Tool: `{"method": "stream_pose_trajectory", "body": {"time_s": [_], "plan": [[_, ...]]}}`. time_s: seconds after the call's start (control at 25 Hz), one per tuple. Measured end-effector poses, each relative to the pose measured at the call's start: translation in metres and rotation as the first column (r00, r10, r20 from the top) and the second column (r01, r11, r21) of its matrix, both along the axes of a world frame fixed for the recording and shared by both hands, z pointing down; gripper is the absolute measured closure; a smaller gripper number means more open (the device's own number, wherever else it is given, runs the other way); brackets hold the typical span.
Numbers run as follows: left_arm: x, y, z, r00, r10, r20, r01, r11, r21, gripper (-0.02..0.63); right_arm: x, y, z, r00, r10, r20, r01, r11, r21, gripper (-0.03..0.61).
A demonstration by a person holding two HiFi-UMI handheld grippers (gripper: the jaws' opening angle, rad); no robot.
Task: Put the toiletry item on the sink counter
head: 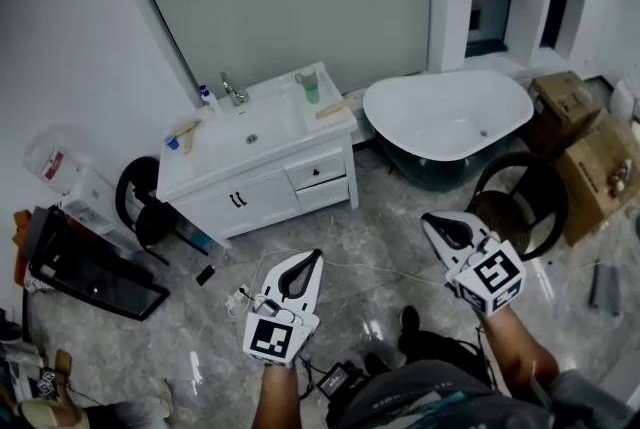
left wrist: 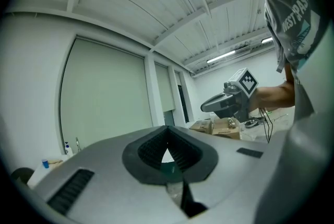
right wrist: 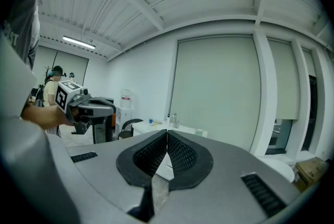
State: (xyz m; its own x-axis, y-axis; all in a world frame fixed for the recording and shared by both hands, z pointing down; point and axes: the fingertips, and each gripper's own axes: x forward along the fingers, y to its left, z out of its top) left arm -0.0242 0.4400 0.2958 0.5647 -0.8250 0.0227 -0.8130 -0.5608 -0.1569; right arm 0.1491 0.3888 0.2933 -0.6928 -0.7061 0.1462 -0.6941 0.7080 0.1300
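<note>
- left gripper (head: 316, 259): jaws pressed together at the tips, nothing between them; held above the grey marbled floor (head: 400, 207), pointing toward the vanity.
- right gripper (head: 430, 221): jaws pressed together, empty; well apart from the vanity.
- white sink worktop (head: 190, 165) stands against the wall, just left of a white oval bathtub (head: 440, 112).
- toiletry things on the worktop: green translucent cup (head: 311, 87) at the back right, small white bottle with blue cap (head: 206, 98) at the back left, beside the chrome tap (head: 234, 92).
- cannot tell which is the task's item.
</note>
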Motion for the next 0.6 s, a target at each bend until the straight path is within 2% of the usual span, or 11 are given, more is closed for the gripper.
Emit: {"method": "stream_pose_trajectory", "body": {"time_s": [0.2, 0.6], "plan": [[0.005, -0.029, 0.0, 1.0, 0.001, 0.028, -0.001, 1.0, 0.008, 0.612, 0.007, -0.036, 0.001, 1.0, -0.001, -0.018, 0.001, 1.0, -0.004, 0.549], [0.022, -0.108, 0.011, 0.999, -0.037, 0.013, 0.038, 0.998, -0.047, 0.612, 0.004, -0.11, 0.02, 0.997, -0.077, -0.006, 0.077, 0.996, -0.034, 0.549]]}}
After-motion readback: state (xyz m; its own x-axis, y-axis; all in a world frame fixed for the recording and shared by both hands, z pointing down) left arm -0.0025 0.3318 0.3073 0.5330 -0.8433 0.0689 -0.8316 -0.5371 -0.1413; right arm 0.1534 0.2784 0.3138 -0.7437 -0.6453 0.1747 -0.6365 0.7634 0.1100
